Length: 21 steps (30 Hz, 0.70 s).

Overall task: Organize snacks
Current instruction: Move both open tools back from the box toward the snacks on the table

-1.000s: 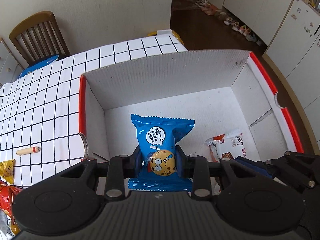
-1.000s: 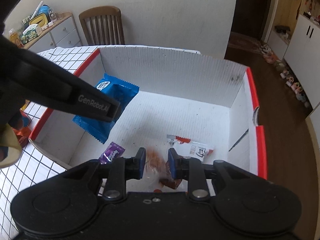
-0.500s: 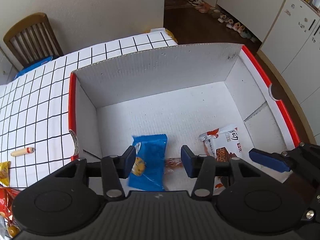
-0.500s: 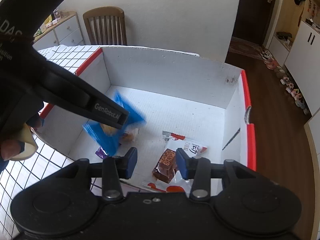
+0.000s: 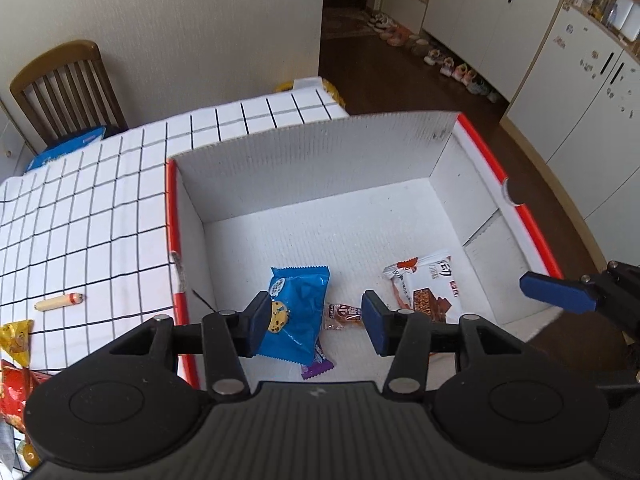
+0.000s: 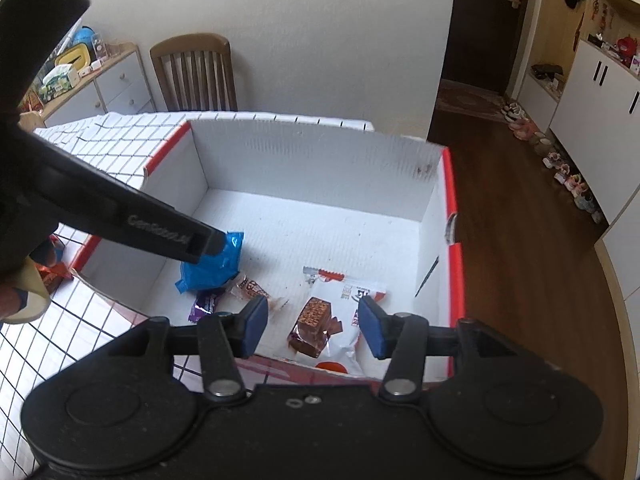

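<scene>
A white cardboard box with red rims [image 5: 304, 160] [image 6: 320, 148] stands on the checked tablecloth. On its floor lie a blue cookie packet [image 5: 302, 312] [image 6: 220, 266], a small brown snack [image 5: 344, 314] [image 6: 250, 288], a purple wrapper [image 5: 316, 362] [image 6: 204, 304] and a white chocolate-bar packet [image 5: 428, 284] [image 6: 332, 312]. My left gripper [image 5: 316, 324] is open and empty above the box's near edge, over the blue packet. My right gripper [image 6: 312, 328] is open and empty over the white packet. A right fingertip [image 5: 556, 292] shows in the left wrist view.
On the tablecloth [image 5: 100, 208] left of the box lie a small sausage stick [image 5: 58, 303] and yellow and red snack bags [image 5: 16, 356]. A wooden chair [image 5: 64, 88] stands behind the table. A drawer cabinet [image 6: 100, 84] stands at the far left.
My left gripper opened and dropped the blue cookie packet into the box, where it now lies flat. My right gripper opened too and let go of a snack. Both pulled back a little.
</scene>
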Available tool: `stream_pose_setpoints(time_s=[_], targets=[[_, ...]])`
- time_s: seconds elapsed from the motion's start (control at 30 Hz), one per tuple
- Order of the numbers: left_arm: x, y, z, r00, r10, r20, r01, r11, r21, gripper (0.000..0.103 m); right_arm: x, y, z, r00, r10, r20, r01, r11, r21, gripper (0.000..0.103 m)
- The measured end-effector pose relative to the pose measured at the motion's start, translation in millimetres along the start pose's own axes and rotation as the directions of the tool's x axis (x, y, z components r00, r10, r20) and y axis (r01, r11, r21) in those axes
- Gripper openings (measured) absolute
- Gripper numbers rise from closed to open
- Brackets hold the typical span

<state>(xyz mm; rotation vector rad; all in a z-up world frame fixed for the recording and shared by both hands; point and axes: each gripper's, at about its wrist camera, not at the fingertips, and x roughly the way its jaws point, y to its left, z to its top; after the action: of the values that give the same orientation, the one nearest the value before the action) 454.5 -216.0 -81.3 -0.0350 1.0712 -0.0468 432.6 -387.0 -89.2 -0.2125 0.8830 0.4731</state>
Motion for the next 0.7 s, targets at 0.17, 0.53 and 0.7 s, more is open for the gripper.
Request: stream_pose_setpoints(time_s=[0.17,0.53,0.7], targets=[[-24,6,-7,0.999,-0.011,0.040,0.011,1.000,-0.009,0.048,-18,1,2,0.999,0.002,0.038,-0.002,1.000,0.001,0.056],[-92,27,-32,0.986,-0.045,0.161,0.051,0.998,-0.030,0.049,-58,17,10,0.990,0.045,0.137,-0.044,0.999,-0.010,0.069],[-122,43,-50,0.971,-0.047,0.234,0.060,0.997,-0.046,0.064,-73,30,13,0.980,0.073,0.185,-0.074,0.997,-0.001,0.074]])
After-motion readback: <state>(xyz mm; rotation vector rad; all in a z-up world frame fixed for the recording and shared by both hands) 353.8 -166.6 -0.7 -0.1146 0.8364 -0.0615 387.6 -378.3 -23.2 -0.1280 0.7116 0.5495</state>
